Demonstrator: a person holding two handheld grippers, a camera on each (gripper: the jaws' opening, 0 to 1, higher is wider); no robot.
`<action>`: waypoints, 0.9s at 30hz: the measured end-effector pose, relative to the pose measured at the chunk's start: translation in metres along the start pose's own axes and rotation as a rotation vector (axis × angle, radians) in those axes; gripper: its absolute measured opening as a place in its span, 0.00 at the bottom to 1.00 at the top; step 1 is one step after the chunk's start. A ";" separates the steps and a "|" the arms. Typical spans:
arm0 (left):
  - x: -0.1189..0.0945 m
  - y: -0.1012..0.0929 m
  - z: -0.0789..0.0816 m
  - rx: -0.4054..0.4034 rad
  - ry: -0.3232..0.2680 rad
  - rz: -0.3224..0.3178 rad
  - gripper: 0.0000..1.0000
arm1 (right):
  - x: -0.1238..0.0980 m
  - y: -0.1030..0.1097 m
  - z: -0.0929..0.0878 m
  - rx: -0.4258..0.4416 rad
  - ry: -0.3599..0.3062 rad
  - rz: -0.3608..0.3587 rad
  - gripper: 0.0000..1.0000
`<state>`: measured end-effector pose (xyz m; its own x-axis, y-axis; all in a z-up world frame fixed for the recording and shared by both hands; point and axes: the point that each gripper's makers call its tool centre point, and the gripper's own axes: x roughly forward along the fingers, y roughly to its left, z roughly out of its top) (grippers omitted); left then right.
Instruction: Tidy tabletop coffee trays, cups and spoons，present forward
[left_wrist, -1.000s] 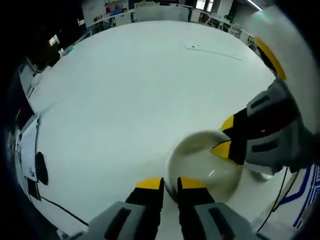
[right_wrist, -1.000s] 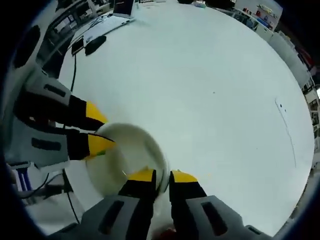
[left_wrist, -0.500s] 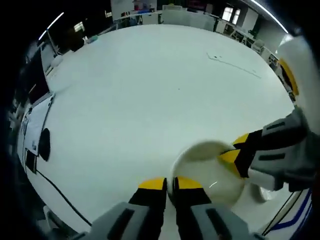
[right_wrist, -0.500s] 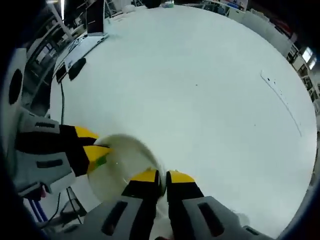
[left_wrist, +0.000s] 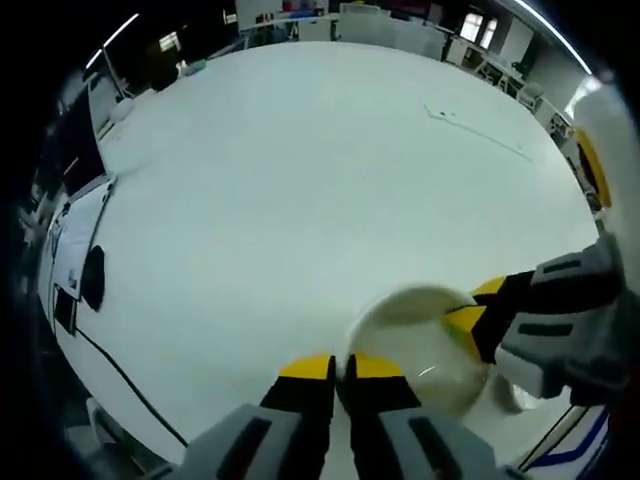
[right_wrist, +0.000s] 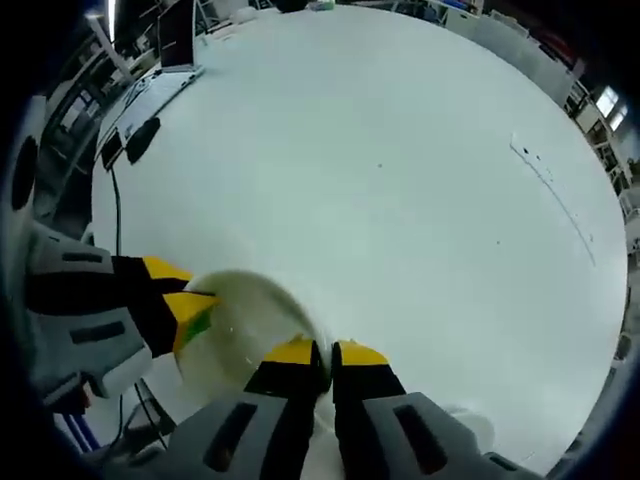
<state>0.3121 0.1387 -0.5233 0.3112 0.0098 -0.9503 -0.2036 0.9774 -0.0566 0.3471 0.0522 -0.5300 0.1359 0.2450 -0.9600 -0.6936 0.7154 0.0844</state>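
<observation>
White saucer (left_wrist: 420, 345) — left tongs (left_wrist: 341, 367) pinch near rim | right tongs (right_wrist: 325, 352) pinch opposite rim — above table (left_wrist: 300, 180)

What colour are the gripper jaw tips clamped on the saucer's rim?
Yellow, on black jaws; clearest in the left gripper view on the left gripper at the saucer.

Off-white, perhaps translucent, tray (left_wrist: 420, 345); white table (left_wrist: 300, 190)

My feed is bright: the white table (left_wrist: 300, 200) glows evenly under ceiling strip lights (left_wrist: 120, 30), with faint shadows. Fisheye bending curves the far edge, the room beyond sits dim, and the near saucer (right_wrist: 245, 325) looks slightly soft.
</observation>
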 end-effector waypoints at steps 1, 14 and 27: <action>-0.001 -0.001 0.002 0.000 0.001 0.000 0.07 | -0.001 -0.001 0.003 0.001 0.000 -0.001 0.06; -0.013 -0.041 0.010 0.050 0.024 -0.041 0.06 | -0.024 -0.034 -0.011 0.051 0.013 -0.027 0.06; -0.024 -0.110 0.002 0.141 0.027 -0.091 0.06 | -0.051 -0.083 -0.046 0.130 0.011 -0.063 0.06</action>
<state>0.3285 0.0318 -0.4934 0.2968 -0.0838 -0.9512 -0.0432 0.9939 -0.1011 0.3653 -0.0496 -0.5008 0.1678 0.1898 -0.9674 -0.5864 0.8081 0.0568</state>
